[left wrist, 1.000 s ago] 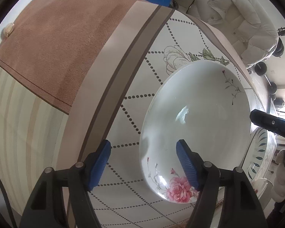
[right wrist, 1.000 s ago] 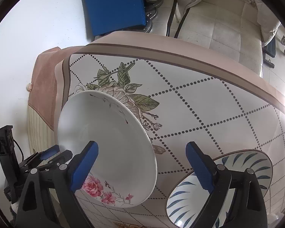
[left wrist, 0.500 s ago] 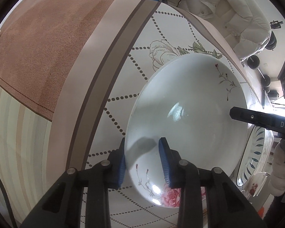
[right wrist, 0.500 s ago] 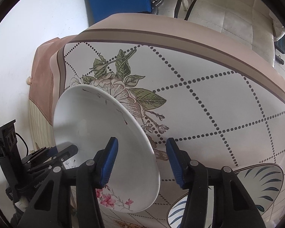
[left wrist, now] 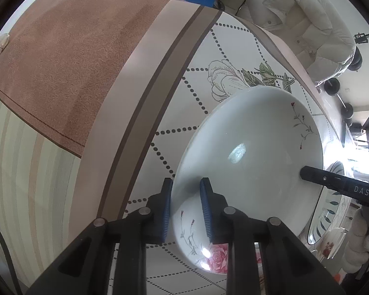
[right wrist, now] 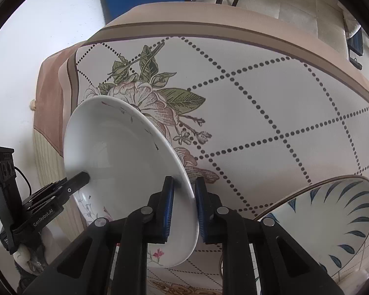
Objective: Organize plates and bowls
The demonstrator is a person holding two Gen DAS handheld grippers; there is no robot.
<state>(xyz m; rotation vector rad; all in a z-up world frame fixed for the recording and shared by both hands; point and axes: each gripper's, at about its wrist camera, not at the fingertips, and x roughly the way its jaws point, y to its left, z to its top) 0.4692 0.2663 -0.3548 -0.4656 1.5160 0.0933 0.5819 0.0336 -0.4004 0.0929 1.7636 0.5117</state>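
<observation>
1. White rose-patterned plate (left wrist: 253,162): on the bench (right wrist: 270,103), tipped so the rim on the right gripper's side stands clear of the patterned cloth
2. Left gripper (left wrist: 185,204): jaws just closing, now nearly shut, one blue pad inside and one outside the plate's near rim; pads appear to press on it
3. Right gripper (right wrist: 183,204): jaws likewise just closing, now clamped across the opposite rim of the same plate
4. Blue-leaf bowl (right wrist: 332,218): just beside the plate on the bench, untouched
5. Step in hand, as judged: two-handed grasp of the plate, lift not yet begun
6. Next move, as judged: level, simultaneous raise by both hands, equal pinch kept on the thin glazed rim, then transfer toward the other crockery, clear of the bowl's edge
</observation>
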